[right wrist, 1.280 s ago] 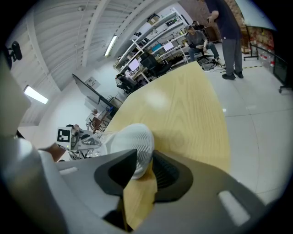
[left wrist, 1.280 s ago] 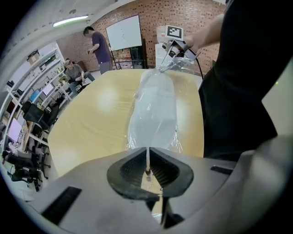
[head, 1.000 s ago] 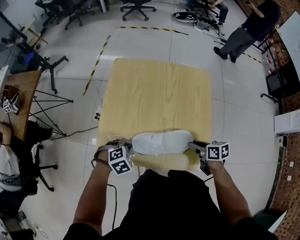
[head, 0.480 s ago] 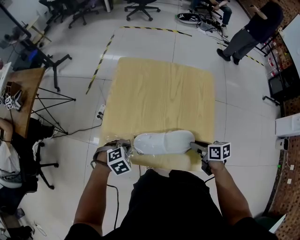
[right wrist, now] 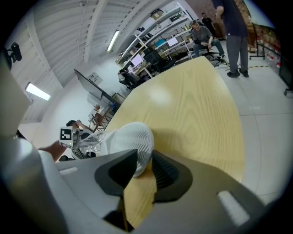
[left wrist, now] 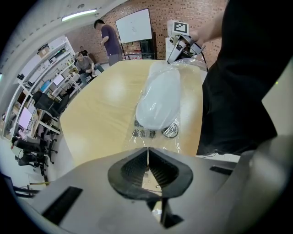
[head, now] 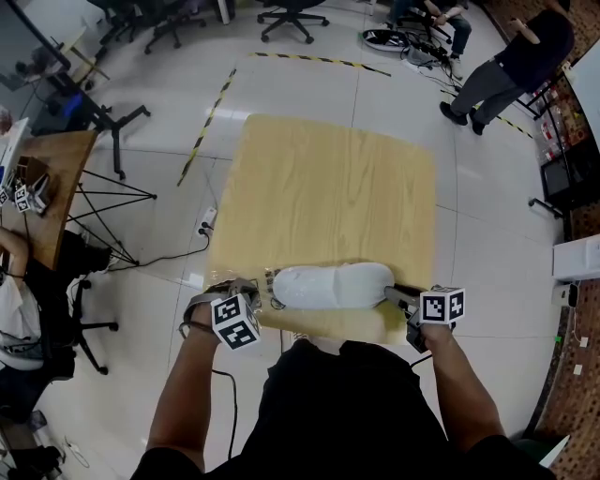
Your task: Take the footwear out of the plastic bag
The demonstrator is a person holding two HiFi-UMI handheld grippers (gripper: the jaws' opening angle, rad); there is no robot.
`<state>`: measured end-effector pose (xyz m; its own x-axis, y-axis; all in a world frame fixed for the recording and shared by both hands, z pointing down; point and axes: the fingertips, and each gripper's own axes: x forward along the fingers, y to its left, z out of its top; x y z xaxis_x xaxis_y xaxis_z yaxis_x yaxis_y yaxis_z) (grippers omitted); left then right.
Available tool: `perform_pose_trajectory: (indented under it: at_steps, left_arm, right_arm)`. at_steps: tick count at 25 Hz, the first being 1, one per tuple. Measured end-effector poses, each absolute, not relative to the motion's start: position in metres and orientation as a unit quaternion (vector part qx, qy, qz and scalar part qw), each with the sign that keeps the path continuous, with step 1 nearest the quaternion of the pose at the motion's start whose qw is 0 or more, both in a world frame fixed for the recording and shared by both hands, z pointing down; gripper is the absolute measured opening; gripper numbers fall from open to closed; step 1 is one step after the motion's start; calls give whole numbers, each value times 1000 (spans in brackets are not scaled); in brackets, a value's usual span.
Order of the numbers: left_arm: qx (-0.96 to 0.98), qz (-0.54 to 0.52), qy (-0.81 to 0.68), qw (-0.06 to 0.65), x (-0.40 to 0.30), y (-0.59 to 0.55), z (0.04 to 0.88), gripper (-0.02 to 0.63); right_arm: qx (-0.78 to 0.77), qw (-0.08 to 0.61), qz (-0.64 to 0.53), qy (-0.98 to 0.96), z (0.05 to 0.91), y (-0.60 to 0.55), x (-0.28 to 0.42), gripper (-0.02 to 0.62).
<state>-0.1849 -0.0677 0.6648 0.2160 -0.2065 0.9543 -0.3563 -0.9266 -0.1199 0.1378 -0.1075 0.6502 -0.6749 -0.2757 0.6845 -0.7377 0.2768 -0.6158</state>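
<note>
A white shoe [head: 333, 286] lies on its side along the near edge of the wooden table [head: 337, 178]. A clear plastic bag [head: 269, 284] covers its left part. My left gripper [head: 257, 292] is at the bag's left end, shut on the thin film [left wrist: 147, 145]. In the left gripper view the bagged shoe [left wrist: 158, 98] stretches away toward the right gripper [left wrist: 183, 45]. My right gripper [head: 394, 293] is shut on the shoe's right end, where the ribbed sole [right wrist: 132, 137] sits bare between the jaws. The right gripper view shows crumpled plastic at the left gripper [right wrist: 78, 139].
The table's far half is bare wood. A person [head: 511, 61] stands on the floor at the far right. Office chairs [head: 291, 14] stand beyond the table. A wooden desk [head: 47, 178] and black stand legs [head: 103, 202] are on the left.
My left gripper has drawn a little to the left with the bag, so more loose plastic shows between it and the shoe. The right gripper and shoe have kept still.
</note>
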Motion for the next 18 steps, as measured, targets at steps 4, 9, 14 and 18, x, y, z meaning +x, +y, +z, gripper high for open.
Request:
perform_pose_trajectory:
  at_steps: [4, 9, 14, 18]
  left_arm:
    - [774, 602, -186, 67, -194, -67, 664, 14]
    - [765, 609, -198, 73, -207, -66, 664, 12]
    - [759, 613, -209, 74, -218, -63, 663, 11]
    - [753, 616, -218, 78, -229, -62, 662, 11]
  right_arm:
    - [331, 231, 502, -765, 650, -108, 136, 101]
    - [333, 228, 501, -766, 651, -110, 134, 101]
    - [337, 226, 500, -765, 650, -109, 135, 102]
    - [340, 227, 499, -765, 650, -110, 135, 101]
